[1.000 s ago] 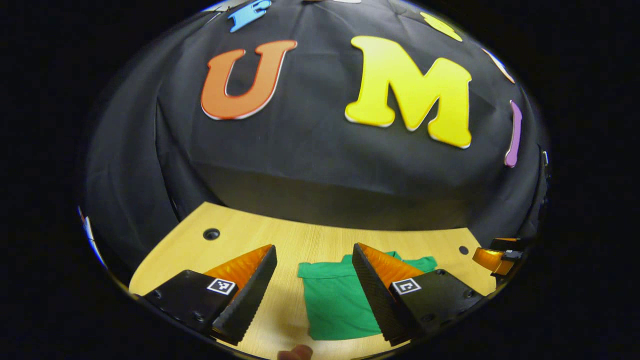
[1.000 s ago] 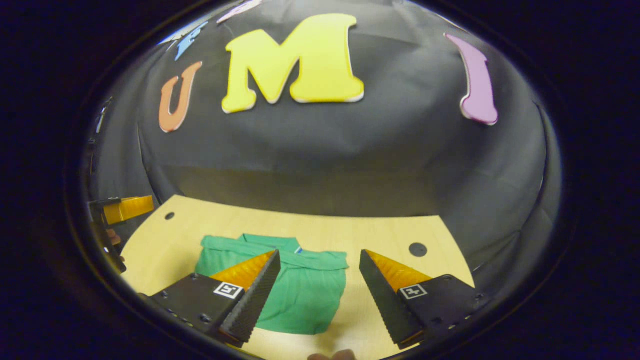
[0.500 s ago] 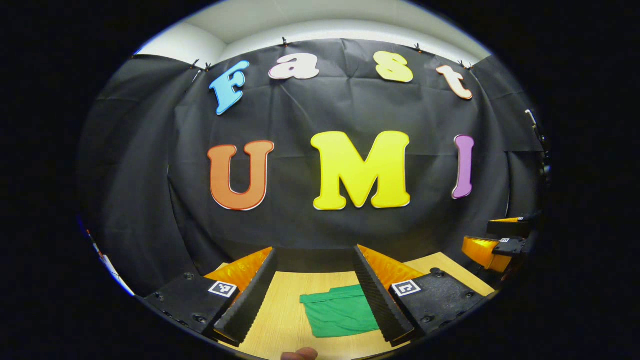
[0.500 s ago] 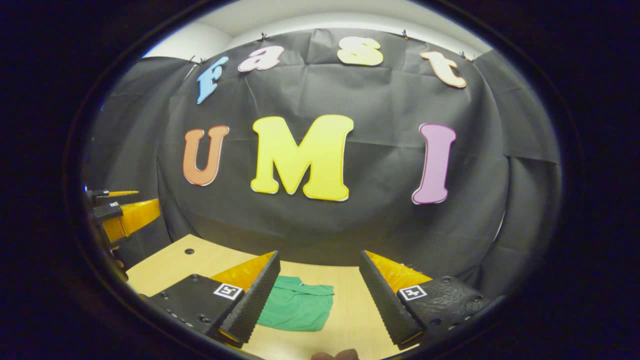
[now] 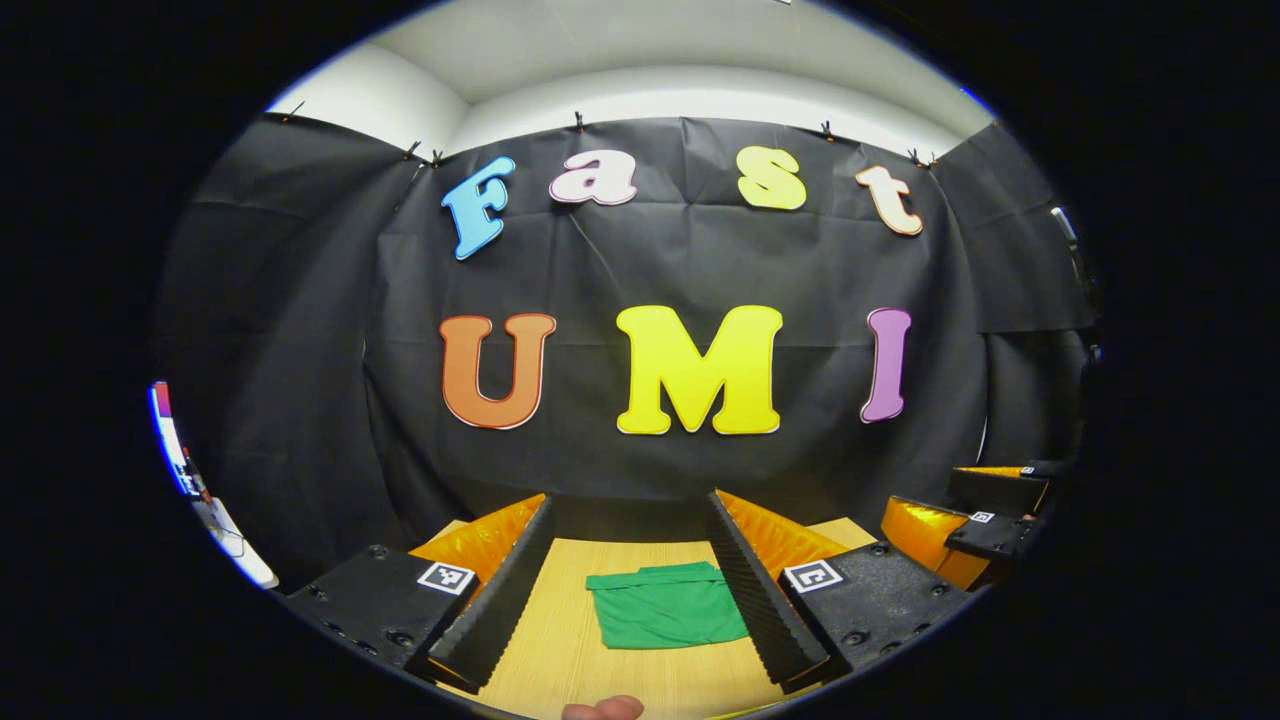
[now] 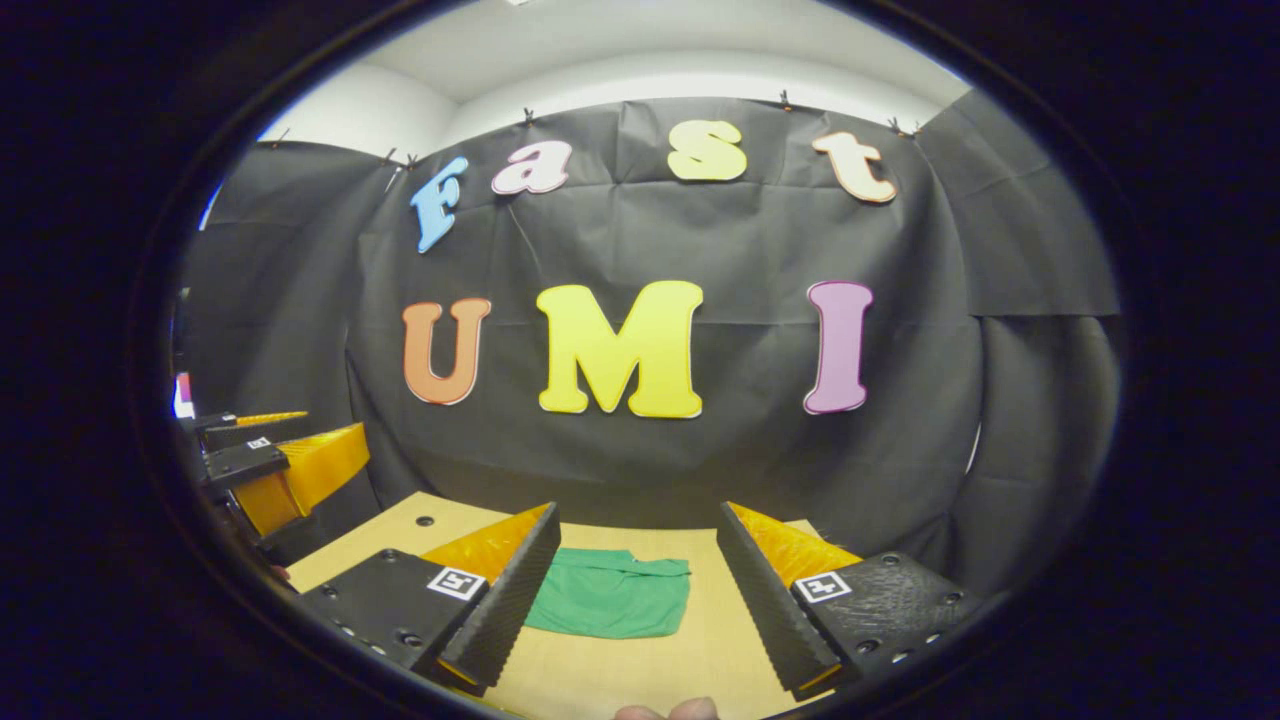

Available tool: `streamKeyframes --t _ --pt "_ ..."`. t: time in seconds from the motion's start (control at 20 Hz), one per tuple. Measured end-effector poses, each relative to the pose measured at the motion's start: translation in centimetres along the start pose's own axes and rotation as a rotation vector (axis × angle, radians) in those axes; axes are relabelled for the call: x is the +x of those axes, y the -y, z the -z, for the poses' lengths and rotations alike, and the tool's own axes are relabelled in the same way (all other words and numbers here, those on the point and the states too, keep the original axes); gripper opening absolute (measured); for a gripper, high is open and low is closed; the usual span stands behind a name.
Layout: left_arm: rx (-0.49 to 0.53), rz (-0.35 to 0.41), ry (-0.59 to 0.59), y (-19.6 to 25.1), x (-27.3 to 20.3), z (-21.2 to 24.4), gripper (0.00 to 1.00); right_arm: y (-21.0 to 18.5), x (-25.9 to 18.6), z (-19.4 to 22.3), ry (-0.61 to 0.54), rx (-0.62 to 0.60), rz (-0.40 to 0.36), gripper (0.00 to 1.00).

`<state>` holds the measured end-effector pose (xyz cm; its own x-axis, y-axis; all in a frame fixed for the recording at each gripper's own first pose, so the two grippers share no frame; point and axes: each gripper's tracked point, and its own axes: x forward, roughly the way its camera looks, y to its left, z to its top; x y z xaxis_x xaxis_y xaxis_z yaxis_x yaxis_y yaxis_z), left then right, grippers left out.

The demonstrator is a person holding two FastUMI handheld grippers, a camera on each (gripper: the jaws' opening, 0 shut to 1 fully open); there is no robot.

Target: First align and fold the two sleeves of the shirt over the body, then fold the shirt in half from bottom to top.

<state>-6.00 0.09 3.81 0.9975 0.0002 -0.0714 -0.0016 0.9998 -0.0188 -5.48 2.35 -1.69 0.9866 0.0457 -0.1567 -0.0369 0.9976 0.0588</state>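
shirt (image 5: 667, 615) on table (image 5: 560, 650), before wall (image 5: 300, 350)

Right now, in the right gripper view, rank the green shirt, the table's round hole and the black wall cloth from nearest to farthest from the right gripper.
1. Green shirt: folded on the table, just beyond the right gripper, between its fingers.
2. Round hole: farther back, at left.
3. Black wall cloth: behind the table's far edge.

Both the left gripper (image 5: 630, 590) and right gripper (image 6: 635, 590) now sit farther back and higher from the folded shirt (image 5: 665, 606), which looks smaller.
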Motion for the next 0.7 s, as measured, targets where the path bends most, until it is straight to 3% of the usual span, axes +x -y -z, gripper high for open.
streamKeyframes --t 0.05,0.15,0.25,0.45,0.5,0.7 --pt "0.020 0.001 0.001 0.2 -0.2 -0.1 0.96 -0.2 -0.2 0.2 -0.004 0.001 -0.006 0.96" --pt "0.024 0.008 0.008 0.5 -0.3 -0.1 1.00 -0.1 -0.3 0.4 -0.009 -0.014 -0.010 0.96" --pt "0.010 0.017 -0.001 0.9 -0.2 0.0 0.96 0.2 -0.3 0.2 -0.008 -0.011 -0.010 0.97" --pt "0.013 0.016 -0.018 1.3 0.2 0.7 0.96 0.3 0.2 0.2 -0.010 -0.014 -0.014 0.96" --pt "0.009 0.020 -0.025 1.5 0.2 0.9 1.00 0.3 0.4 0.4 -0.014 -0.014 -0.016 0.96" --pt "-0.002 0.014 -0.036 1.4 0.5 1.2 0.96 0.7 0.9 0.2 -0.012 -0.023 -0.015 0.96"
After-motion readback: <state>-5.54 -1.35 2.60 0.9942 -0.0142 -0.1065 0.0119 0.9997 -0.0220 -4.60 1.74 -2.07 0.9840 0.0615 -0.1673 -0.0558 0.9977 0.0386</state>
